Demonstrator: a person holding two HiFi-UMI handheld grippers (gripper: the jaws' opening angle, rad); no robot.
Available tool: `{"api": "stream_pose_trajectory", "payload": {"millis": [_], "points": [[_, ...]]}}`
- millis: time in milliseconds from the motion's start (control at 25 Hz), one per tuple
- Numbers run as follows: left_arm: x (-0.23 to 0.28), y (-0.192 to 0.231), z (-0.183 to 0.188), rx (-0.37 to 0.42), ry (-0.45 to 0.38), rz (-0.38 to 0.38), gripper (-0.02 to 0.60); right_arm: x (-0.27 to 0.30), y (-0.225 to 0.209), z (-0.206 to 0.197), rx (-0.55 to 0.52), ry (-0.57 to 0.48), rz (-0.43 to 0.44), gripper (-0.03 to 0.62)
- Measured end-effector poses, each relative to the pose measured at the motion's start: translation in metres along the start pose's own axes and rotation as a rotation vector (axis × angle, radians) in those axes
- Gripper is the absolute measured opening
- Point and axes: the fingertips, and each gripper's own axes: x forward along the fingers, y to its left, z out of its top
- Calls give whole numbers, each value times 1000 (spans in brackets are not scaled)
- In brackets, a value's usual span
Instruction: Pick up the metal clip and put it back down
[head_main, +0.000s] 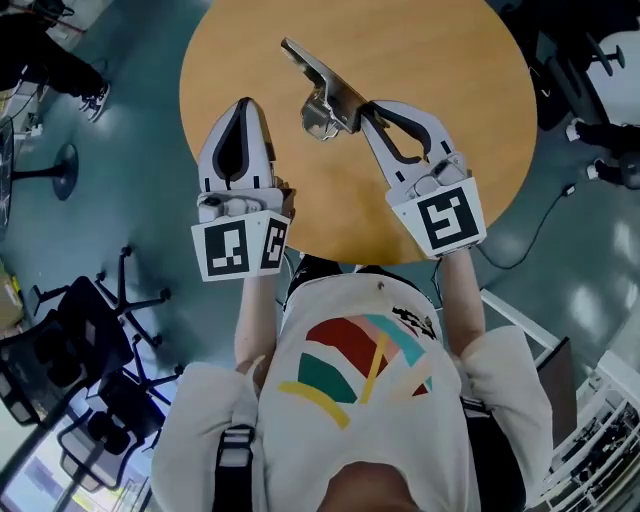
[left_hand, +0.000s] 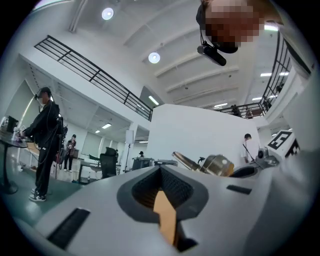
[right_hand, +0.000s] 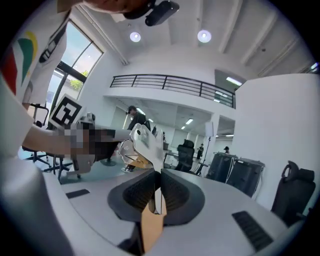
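Observation:
The metal clip (head_main: 325, 92) is a large silver spring clamp over the middle of the round wooden table (head_main: 440, 60). My right gripper (head_main: 368, 108) is shut on one of its flat handles. In the right gripper view the thin metal plate (right_hand: 148, 142) runs up from between the closed pads (right_hand: 172, 192). Whether the clip touches the tabletop I cannot tell. My left gripper (head_main: 243, 108) hovers over the table's left part, beside the clip and apart from it, shut with nothing in it. From the left gripper view the clip (left_hand: 214, 164) shows to the right, past the jaws.
Black office chairs (head_main: 70, 350) stand on the teal floor at the lower left. A cable (head_main: 545, 220) trails on the floor to the right of the table. A person's feet (head_main: 95, 98) are at the upper left. Other people (left_hand: 44, 140) stand farther back in the room.

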Motion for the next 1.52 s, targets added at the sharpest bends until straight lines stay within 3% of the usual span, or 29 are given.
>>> {"api": "stream_pose_trajectory", "payload": {"millis": [160, 440, 680, 1040, 1160, 1520], "points": [[-9, -82, 33, 30, -74, -109, 41, -93, -38, 48, 124, -192, -178, 46], [-42, -183, 56, 66, -92, -183, 41, -239, -51, 59, 144, -221, -307, 44], [-66, -240, 72, 84, -149, -237, 41, -312, -49, 55, 164, -276, -386, 44], [-71, -273, 86, 154, -186, -270, 41, -349, -49, 59, 128, -293, -423, 44], [-72, -273, 92, 111, -217, -282, 41, -350, -53, 57, 130, -285, -429, 44], [-37, -246, 74, 85, -155, -248, 41, -312, -74, 37, 157, -227, -400, 46]]}}
